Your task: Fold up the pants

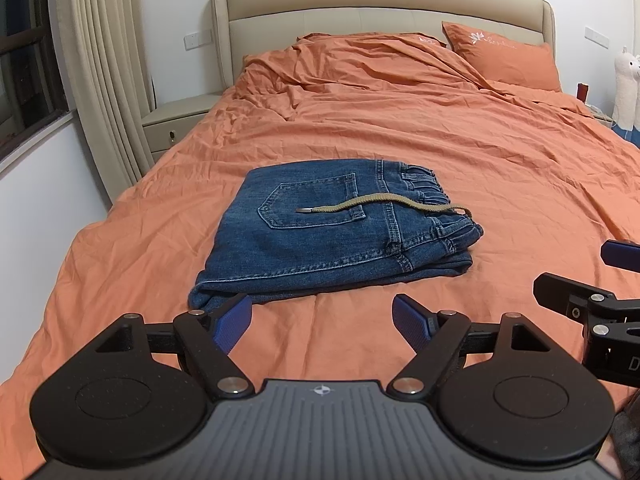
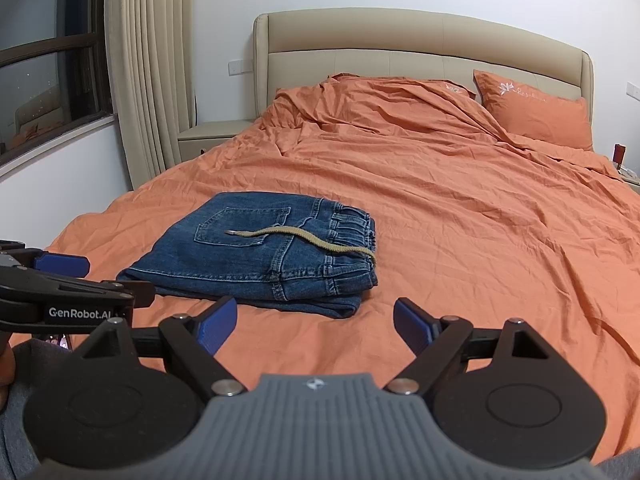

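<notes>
A pair of blue jeans (image 1: 320, 236) lies folded into a compact stack on the orange bed, back pocket up, with a tan drawstring (image 1: 380, 204) lying across it. It also shows in the right wrist view (image 2: 256, 260). My left gripper (image 1: 322, 320) is open and empty, just in front of the stack's near edge. My right gripper (image 2: 314, 322) is open and empty, a little in front of the stack's near right corner. Each gripper shows at the edge of the other's view.
The orange bedsheet (image 1: 440, 140) is wrinkled, with pillows (image 1: 504, 60) by the beige headboard (image 1: 380, 4). A nightstand (image 1: 176, 116), curtain (image 1: 104, 68) and window stand at the left. A white plush toy (image 1: 626, 88) stands at the right.
</notes>
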{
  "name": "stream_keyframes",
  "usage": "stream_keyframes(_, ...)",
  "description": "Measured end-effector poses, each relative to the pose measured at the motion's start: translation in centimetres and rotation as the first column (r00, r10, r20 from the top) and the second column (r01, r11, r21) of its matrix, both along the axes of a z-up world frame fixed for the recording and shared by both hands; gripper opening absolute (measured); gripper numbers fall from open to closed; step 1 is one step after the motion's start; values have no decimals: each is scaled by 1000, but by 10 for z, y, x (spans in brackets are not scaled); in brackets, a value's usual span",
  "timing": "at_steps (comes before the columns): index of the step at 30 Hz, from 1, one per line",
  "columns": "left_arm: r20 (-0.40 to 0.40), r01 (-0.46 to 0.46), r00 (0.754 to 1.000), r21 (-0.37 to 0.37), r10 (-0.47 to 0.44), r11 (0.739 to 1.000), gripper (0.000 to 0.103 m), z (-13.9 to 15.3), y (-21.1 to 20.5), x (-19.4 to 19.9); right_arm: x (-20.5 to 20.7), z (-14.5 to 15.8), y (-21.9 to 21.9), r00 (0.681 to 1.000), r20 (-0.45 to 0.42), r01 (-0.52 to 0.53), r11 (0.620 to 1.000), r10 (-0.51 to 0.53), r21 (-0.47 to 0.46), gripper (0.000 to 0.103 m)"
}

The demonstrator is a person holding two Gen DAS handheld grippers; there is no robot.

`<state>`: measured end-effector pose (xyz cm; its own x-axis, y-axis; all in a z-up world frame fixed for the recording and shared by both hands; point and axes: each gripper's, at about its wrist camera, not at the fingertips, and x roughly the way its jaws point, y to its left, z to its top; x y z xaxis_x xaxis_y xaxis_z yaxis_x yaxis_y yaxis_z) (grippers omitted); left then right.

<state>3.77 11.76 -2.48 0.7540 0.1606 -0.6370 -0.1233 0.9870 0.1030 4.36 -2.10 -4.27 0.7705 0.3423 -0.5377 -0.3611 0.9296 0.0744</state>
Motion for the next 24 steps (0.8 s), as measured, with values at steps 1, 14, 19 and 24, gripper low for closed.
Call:
stream_keyframes(1,1,0,1000,-2,0,1000,93,0,0,0,0,0,0,1000,-1,1,1000,-1,0,82)
stream_keyframes(14,18,15,1000,-7,-14,1000,93,0,1,-4,-2,-1,0,1000,-5,6,1000,-6,-1,82)
stream_keyframes(19,19,15,1000,-3,-15,1000,93,0,1,-3,-2,0,0,1000,-12,9,1000,-9,-1,82)
stream_keyframes(24,23,26,999,-5,-26,1000,93,0,0,-4,-1,0,-1,1000,-21,8,1000,-8,1,82)
